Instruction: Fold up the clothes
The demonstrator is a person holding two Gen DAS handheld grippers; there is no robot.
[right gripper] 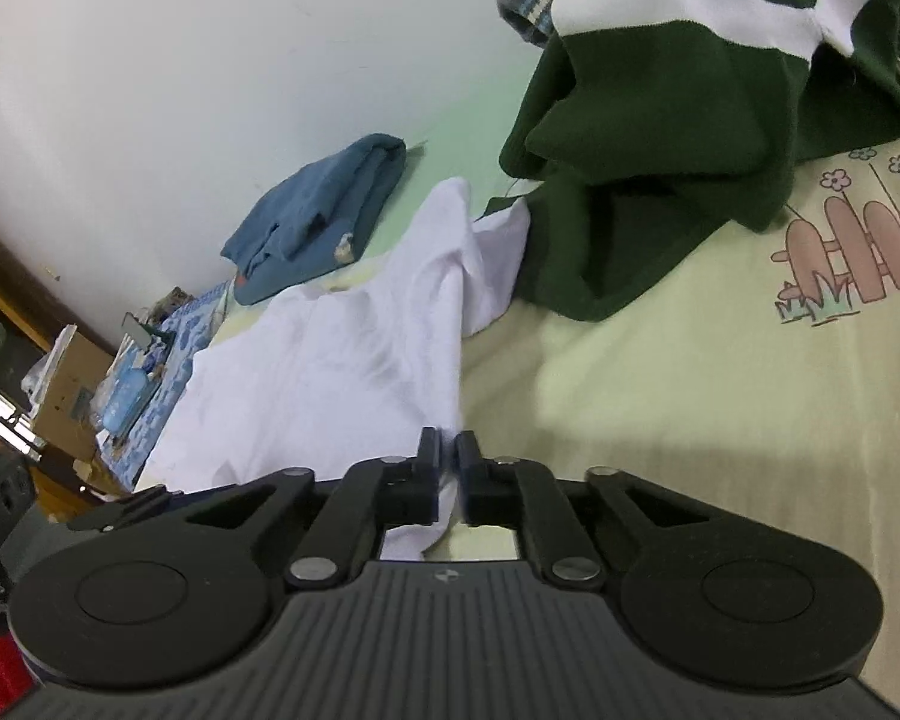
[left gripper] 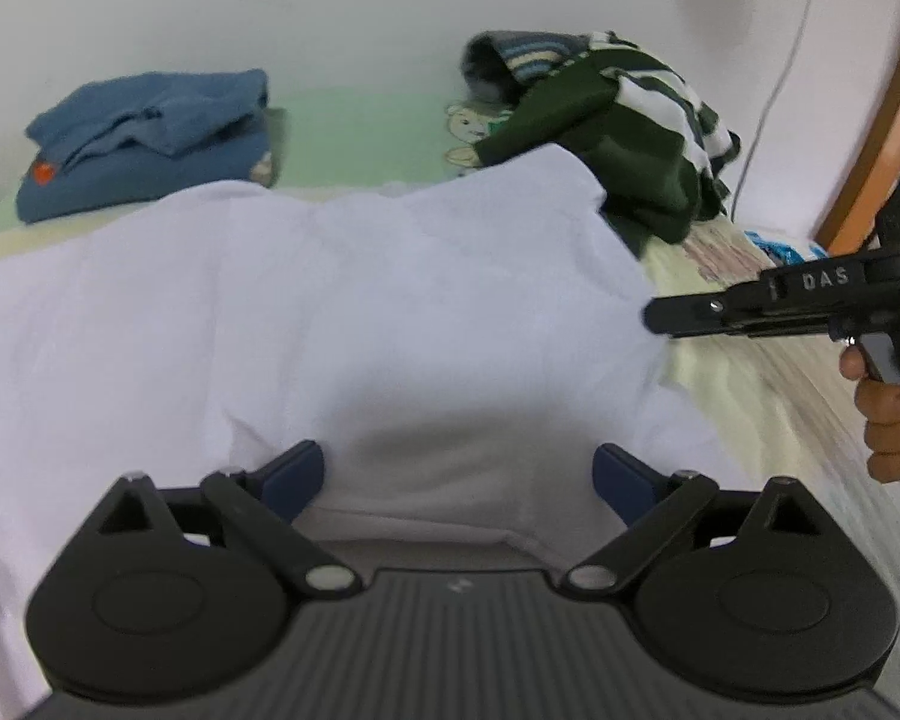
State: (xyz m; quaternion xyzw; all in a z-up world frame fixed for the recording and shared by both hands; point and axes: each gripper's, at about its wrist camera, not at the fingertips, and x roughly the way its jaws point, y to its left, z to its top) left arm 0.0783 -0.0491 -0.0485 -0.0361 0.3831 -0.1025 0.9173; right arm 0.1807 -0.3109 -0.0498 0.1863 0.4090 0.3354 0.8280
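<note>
Left wrist: white garment [left gripper: 342, 312], seemingly spread flat.

We're in a home bedroom: a bed [right gripper: 660, 408] under a cartoon-print sheet against a white wall [left gripper: 270, 6], clothes heaped along its far edge, a cluttered wooden shelf [right gripper: 24, 324] off its left edge.

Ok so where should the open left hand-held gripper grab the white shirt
Take the folded hem of the white shirt just ahead of the left hand-held gripper, coming straight forward and low. That edge lies flat, while the right hand-held gripper already pinches the other side.
</note>
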